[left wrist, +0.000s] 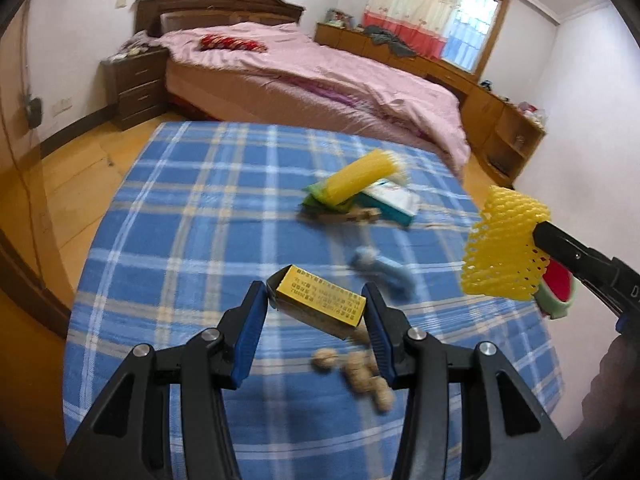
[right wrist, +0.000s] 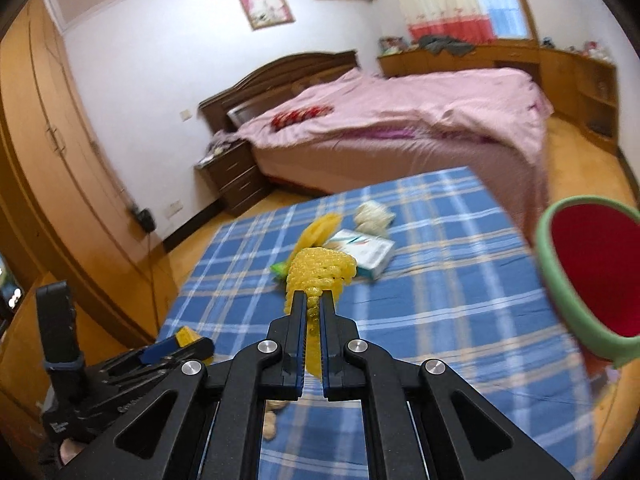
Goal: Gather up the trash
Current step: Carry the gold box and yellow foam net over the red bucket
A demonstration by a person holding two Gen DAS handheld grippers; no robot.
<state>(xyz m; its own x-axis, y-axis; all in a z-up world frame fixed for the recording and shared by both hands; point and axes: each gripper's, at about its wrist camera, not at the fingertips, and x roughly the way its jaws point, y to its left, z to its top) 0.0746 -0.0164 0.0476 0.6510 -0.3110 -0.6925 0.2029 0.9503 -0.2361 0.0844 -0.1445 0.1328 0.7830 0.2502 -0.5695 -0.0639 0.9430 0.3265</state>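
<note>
Left wrist view: plaid-covered table (left wrist: 192, 208) fills the frame, far edge at 12 o'clock with the pink bed (left wrist: 304, 80) just past it, left edge dropping to wood floor (left wrist: 80, 184) at 9 o'clock. Left half of the cloth is bare, that's the open room. Right edge runs close past the trash pile.

Container: green bin (right wrist: 560, 280) with red inside, at 3 o'clock in the right wrist view, just off the table's right edge, mouth facing the camera. What shows of the inside is plain red; bottom is cut off by the frame. In the left wrist view it peeks out behind the net at 3 o'clock.

Trash pile at 1 o'clock on the cloth: white-teal carton (left wrist: 394, 200), yellow foam sleeve (left wrist: 360, 178) lying across a green wrapper (left wrist: 316, 200), white crumpled wad (right wrist: 372, 216) behind them. Blue blurred item (left wrist: 384, 272) nearer centre. Peanut shells (left wrist: 360, 372) under the left fingers, at 6 o'clock.

Left gripper (left wrist: 316, 300): jaws about half spread, pads clamped on the ends of a yellow printed box (left wrist: 320, 300), box tilted, clear of the cloth.

Right gripper (right wrist: 314, 300): jaws pinched tight on a yellow foam net (right wrist: 320, 268), net bunched ahead of the tips, off the table, above the cloth.
</note>
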